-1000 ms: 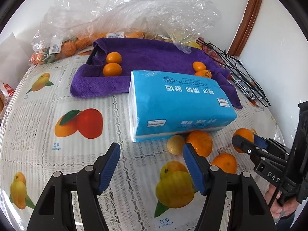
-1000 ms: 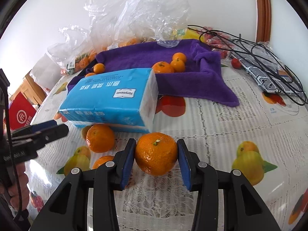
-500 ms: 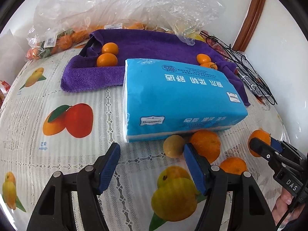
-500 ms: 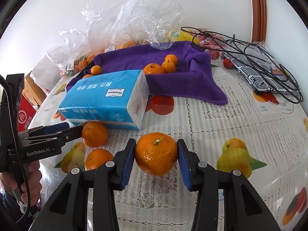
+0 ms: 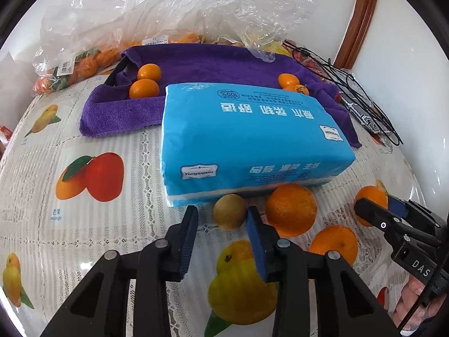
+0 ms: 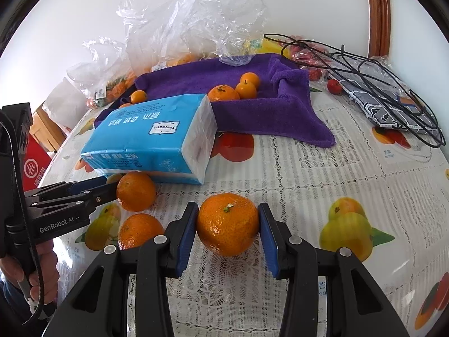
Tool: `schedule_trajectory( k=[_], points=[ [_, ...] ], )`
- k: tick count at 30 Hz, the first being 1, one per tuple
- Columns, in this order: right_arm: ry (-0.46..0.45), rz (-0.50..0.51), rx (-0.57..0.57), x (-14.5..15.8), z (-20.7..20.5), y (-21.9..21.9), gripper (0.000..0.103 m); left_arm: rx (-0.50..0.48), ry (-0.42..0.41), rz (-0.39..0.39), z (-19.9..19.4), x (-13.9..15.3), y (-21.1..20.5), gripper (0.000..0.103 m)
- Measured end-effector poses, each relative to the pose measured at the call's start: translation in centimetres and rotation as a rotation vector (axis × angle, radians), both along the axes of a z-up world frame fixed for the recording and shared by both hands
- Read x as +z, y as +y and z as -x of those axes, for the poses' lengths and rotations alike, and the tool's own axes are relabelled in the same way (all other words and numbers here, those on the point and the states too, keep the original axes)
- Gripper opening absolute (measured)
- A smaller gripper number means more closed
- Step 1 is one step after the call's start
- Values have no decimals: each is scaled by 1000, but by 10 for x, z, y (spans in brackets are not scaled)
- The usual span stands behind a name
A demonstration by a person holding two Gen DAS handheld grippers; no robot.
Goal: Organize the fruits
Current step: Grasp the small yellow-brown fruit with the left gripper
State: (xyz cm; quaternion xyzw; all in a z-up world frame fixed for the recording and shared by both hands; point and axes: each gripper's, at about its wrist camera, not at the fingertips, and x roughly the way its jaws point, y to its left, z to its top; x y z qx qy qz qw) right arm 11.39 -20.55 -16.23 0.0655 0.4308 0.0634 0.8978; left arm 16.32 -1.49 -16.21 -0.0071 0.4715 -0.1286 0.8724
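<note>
Lining a tray [image 5: 118, 74], purple towel [image 5: 213, 64] holds four oranges [image 5: 144, 88].

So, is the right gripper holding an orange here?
Yes: the right gripper has both blue pads pressed against an orange above the tablecloth.

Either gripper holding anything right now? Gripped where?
Right gripper: shut on the round orange tangerine, pads on its left and right sides. Left gripper: jaws just closing around the small yellow-brown round fruit; contact unclear.
</note>
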Motion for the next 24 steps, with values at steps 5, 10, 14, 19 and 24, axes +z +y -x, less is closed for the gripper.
schedule_trajectory(
  k=[5,10,14,19,24],
  points=[
    [0,-1,6,-1,-1,1,43,1,-2,15,-3,-1,2,31],
    [-6,9,18,-5,-1,4,43,3,-28,-9,-2,-2,-1,31],
    [-21,7,18,-9,-1,4,43,12,-53,-32,2,-3,-2,26],
    [-12,16,14,-15,-7,8,43,19,-86,-52,5,-5,-4,25],
    [-15,15,10,-15,-8,7,43,20,-94,-56,6,-4,-5,25]
  ],
)
